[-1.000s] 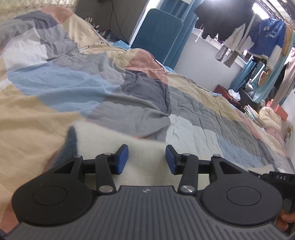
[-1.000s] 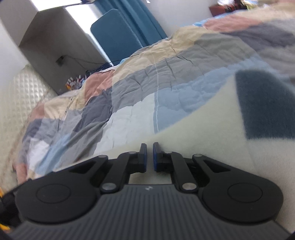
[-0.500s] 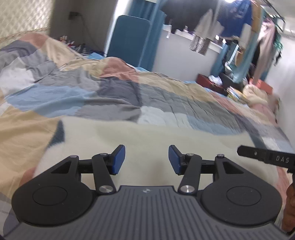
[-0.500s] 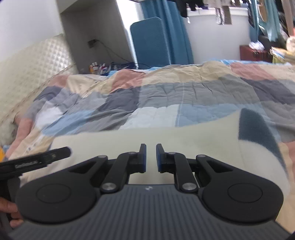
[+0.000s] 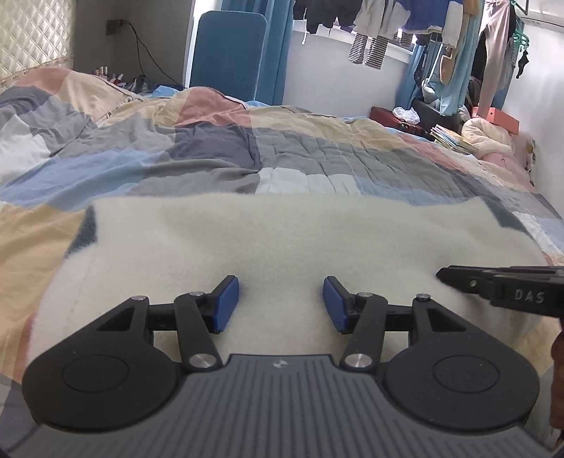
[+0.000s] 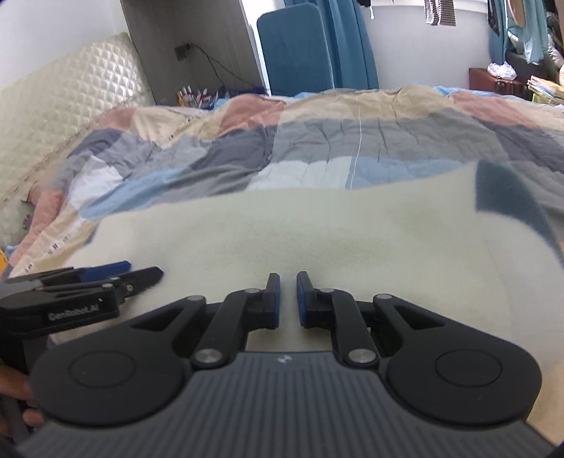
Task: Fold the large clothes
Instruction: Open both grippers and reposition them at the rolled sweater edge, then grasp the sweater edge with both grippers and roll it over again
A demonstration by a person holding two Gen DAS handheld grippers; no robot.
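Note:
A cream fleece garment [image 5: 268,239] with dark blue-grey patches at its far corners lies folded flat on the patchwork quilt [image 5: 218,151]. It also shows in the right wrist view [image 6: 317,232]. My left gripper [image 5: 280,299] hovers over its near edge, open and empty. My right gripper [image 6: 288,296] hovers over the garment with its jaws a narrow gap apart and nothing between them. The right gripper's tip shows at the right in the left wrist view [image 5: 493,282]. The left gripper shows at the left in the right wrist view [image 6: 88,278].
A quilted headboard [image 6: 63,105] stands at the left. A blue panel [image 5: 229,53] and blue curtains stand beyond the bed. Hanging clothes [image 5: 373,31], books and clutter [image 5: 451,137] fill the far right.
Both grippers have swung to face level across the bed, side by side over the garment. The right gripper's jaws have parted slightly. The garment lies where it was.

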